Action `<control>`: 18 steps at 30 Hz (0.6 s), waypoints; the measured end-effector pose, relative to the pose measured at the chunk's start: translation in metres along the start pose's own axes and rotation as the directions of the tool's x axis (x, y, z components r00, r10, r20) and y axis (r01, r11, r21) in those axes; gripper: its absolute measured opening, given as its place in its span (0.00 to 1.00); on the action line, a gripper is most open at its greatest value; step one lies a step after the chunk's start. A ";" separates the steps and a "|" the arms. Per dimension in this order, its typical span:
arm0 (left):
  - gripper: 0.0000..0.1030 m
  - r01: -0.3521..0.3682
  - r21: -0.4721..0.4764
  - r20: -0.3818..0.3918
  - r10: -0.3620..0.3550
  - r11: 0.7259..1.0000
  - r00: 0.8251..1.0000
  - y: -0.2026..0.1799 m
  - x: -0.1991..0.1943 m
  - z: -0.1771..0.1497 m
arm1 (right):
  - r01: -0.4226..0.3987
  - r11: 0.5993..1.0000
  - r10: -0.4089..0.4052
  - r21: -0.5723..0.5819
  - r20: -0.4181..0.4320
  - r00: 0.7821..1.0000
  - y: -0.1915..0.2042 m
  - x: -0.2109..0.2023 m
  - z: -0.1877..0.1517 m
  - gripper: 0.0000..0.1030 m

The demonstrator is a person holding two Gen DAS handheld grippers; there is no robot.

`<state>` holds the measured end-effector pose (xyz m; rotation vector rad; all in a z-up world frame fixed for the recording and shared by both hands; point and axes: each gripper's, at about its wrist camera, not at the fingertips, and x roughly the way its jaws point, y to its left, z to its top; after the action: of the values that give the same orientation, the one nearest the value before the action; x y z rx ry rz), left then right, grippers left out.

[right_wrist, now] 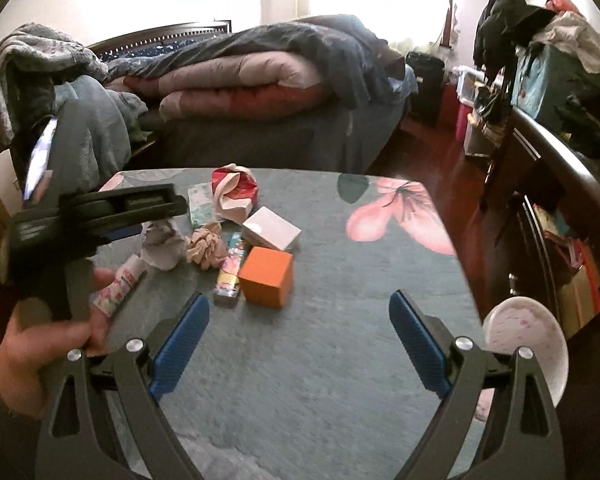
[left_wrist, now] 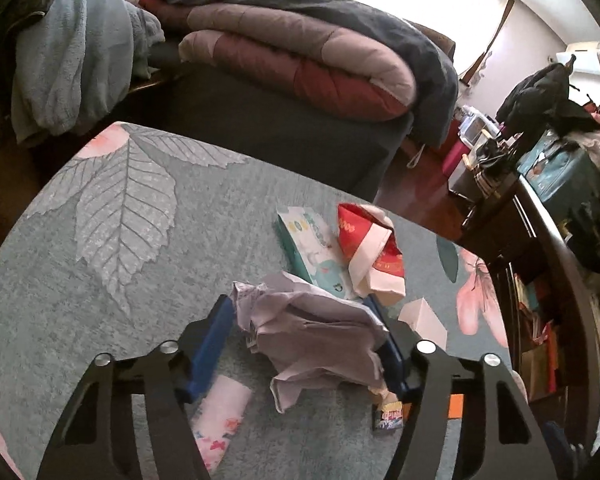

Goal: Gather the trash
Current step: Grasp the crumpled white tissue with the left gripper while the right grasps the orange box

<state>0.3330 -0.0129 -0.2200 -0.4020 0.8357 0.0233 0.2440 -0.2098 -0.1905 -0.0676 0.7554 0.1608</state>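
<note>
Left wrist view: left tongs [left_wrist: 306,340] spread wide around crumpled paper [left_wrist: 316,340] on carpet [left_wrist: 80,280], not yet pinched. Red wrapper [left_wrist: 370,248], wipes pack [left_wrist: 316,248], white box [left_wrist: 424,320] beyond; floral tube [left_wrist: 220,416] near left. Right wrist view: right tongs [right_wrist: 298,340] wide, empty, above bare carpet; orange box [right_wrist: 266,276], snack packet [right_wrist: 231,270], scrunchie [right_wrist: 208,246] far left. Nothing visibly collected; likely early stage, whole pile left.
</note>
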 end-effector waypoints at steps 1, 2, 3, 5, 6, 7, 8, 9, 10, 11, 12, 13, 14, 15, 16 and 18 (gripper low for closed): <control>0.38 0.010 -0.003 0.007 -0.010 1.000 1.000 0.002 -0.004 0.001 | -0.001 1.000 0.001 0.003 -0.008 1.000 0.003 0.005 0.002 0.89; 0.27 0.009 -0.001 0.006 -0.009 1.000 1.000 0.004 -0.007 0.001 | 0.000 1.000 0.000 0.004 -0.015 1.000 0.004 0.009 0.003 0.89; 0.28 0.029 -0.008 0.010 -0.029 1.000 1.000 0.008 -0.014 0.002 | -0.001 1.000 0.002 0.005 -0.021 1.000 0.007 0.015 0.004 0.89; 0.28 0.032 -0.011 0.036 -0.032 0.999 0.999 0.012 -0.025 0.004 | 0.007 1.000 -0.006 0.008 -0.048 0.999 0.012 0.028 0.007 0.88; 0.28 0.032 -0.007 0.048 -0.031 0.999 0.998 0.013 -0.028 0.005 | 0.009 1.000 -0.008 0.012 -0.055 0.998 0.013 0.033 0.008 0.88; 0.28 0.030 -0.002 0.062 -0.030 1.000 0.998 0.015 -0.033 0.007 | 0.012 1.000 -0.011 0.019 -0.066 0.998 0.014 0.039 0.010 0.86; 0.28 0.028 0.002 0.077 -0.028 1.000 0.997 0.018 -0.038 0.008 | 0.021 0.999 -0.019 0.025 -0.085 0.996 0.015 0.047 0.011 0.84; 0.28 0.029 0.003 0.082 -0.029 1.000 0.996 0.019 -0.039 0.008 | 0.023 0.999 -0.019 0.034 -0.104 0.994 0.015 0.055 0.012 0.80; 0.28 0.032 0.006 0.086 -0.032 0.999 0.996 0.020 -0.041 0.010 | 0.021 0.999 -0.015 0.047 -0.122 0.992 0.014 0.062 0.013 0.76; 0.28 0.029 0.007 0.084 -0.030 1.000 0.996 0.022 -0.040 0.010 | 0.021 0.998 -0.014 0.054 -0.139 0.990 0.014 0.067 0.013 0.74; 0.29 0.032 0.009 0.066 -0.032 0.999 0.997 0.023 -0.037 0.010 | 0.021 0.998 -0.010 0.065 -0.160 0.987 0.013 0.074 0.014 0.69; 0.33 0.044 0.017 0.038 -0.045 0.999 0.998 0.023 -0.032 0.009 | 0.018 0.997 -0.006 0.074 -0.169 0.986 0.013 0.077 0.014 0.68; 0.52 0.057 0.020 0.012 -0.057 0.998 0.998 0.022 -0.028 0.008 | 0.012 0.996 0.004 0.088 -0.175 0.985 0.012 0.080 0.015 0.68; 0.75 0.069 0.014 -0.014 -0.069 0.998 0.998 0.022 -0.023 0.006 | 0.009 0.995 0.008 0.098 -0.178 0.984 0.011 0.082 0.015 0.66; 0.81 0.081 0.007 -0.020 -0.081 0.997 0.996 0.022 -0.020 0.004 | 0.011 0.994 0.008 0.105 -0.180 0.984 0.010 0.083 0.016 0.61; 0.82 0.064 0.018 -0.006 -0.064 0.998 0.998 0.019 -0.018 0.000 | 0.010 0.994 0.011 0.108 -0.189 0.982 0.010 0.087 0.016 0.49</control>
<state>0.3174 0.0073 -0.2129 -0.4118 0.8273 -0.0450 0.3157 -0.1880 -0.2389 0.0206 0.9530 0.1146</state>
